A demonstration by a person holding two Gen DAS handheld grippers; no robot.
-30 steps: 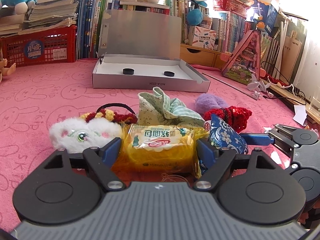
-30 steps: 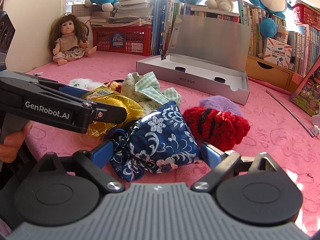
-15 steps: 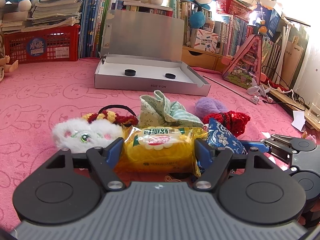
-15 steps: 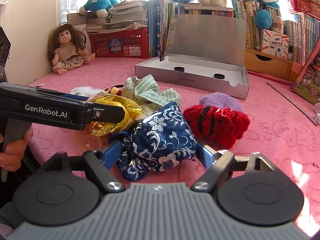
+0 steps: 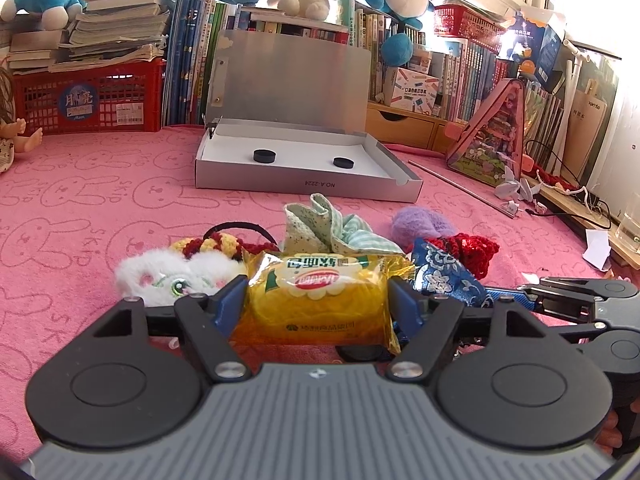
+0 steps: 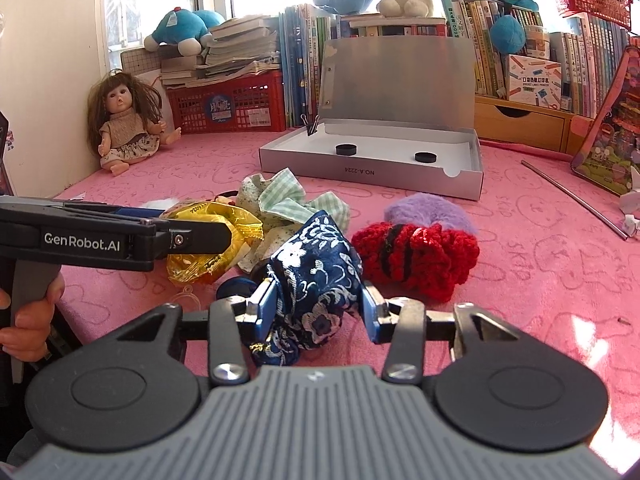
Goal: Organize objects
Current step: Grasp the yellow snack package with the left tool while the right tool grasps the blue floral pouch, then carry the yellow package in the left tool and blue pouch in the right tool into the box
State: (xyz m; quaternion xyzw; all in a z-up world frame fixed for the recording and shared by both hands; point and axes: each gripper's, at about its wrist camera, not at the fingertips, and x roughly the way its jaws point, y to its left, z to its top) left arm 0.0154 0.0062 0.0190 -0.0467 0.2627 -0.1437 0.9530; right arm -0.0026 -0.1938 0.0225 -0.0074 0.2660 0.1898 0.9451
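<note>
"GenRobot.AI" marks the left gripper (image 6: 208, 236); the box (image 6: 372, 171) reads "NO.A-2224" (upside down).

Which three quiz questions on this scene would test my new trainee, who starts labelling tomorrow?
1. True or false: the box is shut.
2. What lies between the fingers of the right hand-held gripper? A pouch; B doll; C scrunchie.
3. How many black discs lie in the box?
Key: 1 false. 2 A; the jaws have just been closing on it. 3 two.
</note>
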